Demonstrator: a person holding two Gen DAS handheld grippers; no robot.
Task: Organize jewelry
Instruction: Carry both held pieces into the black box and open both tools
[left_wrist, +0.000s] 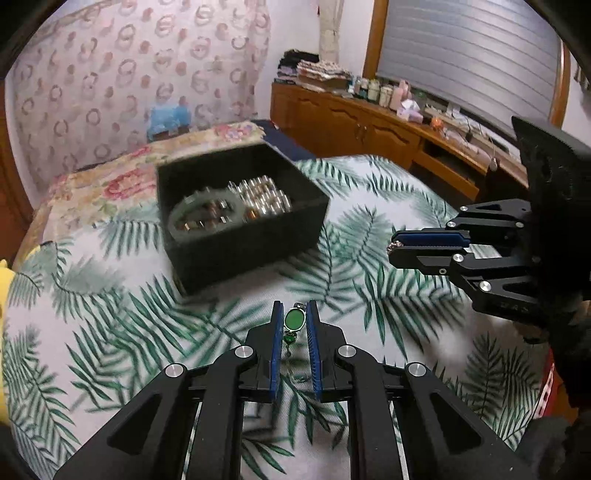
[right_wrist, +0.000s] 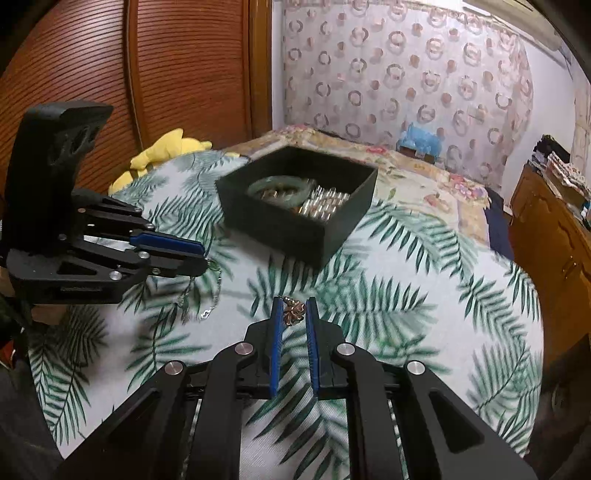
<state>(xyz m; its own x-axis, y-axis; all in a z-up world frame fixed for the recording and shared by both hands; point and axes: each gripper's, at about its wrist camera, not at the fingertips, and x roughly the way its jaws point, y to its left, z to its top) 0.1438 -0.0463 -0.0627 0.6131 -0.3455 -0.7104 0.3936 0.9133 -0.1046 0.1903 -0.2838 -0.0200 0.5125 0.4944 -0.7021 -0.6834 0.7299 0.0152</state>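
A black open jewelry box (left_wrist: 236, 236) sits on the leaf-print bedspread (left_wrist: 110, 332); it holds a green bangle (left_wrist: 201, 206) and silver pieces (left_wrist: 264, 195). It also shows in the right wrist view (right_wrist: 295, 229). My left gripper (left_wrist: 294, 320) is shut on a green oval pendant (left_wrist: 294, 319), whose chain (right_wrist: 201, 295) hangs below it in the right wrist view. My right gripper (right_wrist: 294, 314) is shut on a small gold flower piece (right_wrist: 293, 313). Both are held above the bedspread in front of the box. The right gripper also shows in the left wrist view (left_wrist: 393, 246).
A floral quilt (left_wrist: 122, 173) lies behind the box. A yellow plush toy (right_wrist: 162, 151) sits at the bed's far left. A wooden cabinet (left_wrist: 369, 129) with clutter runs along the right. A wooden wardrobe (right_wrist: 147, 66) stands on the left.
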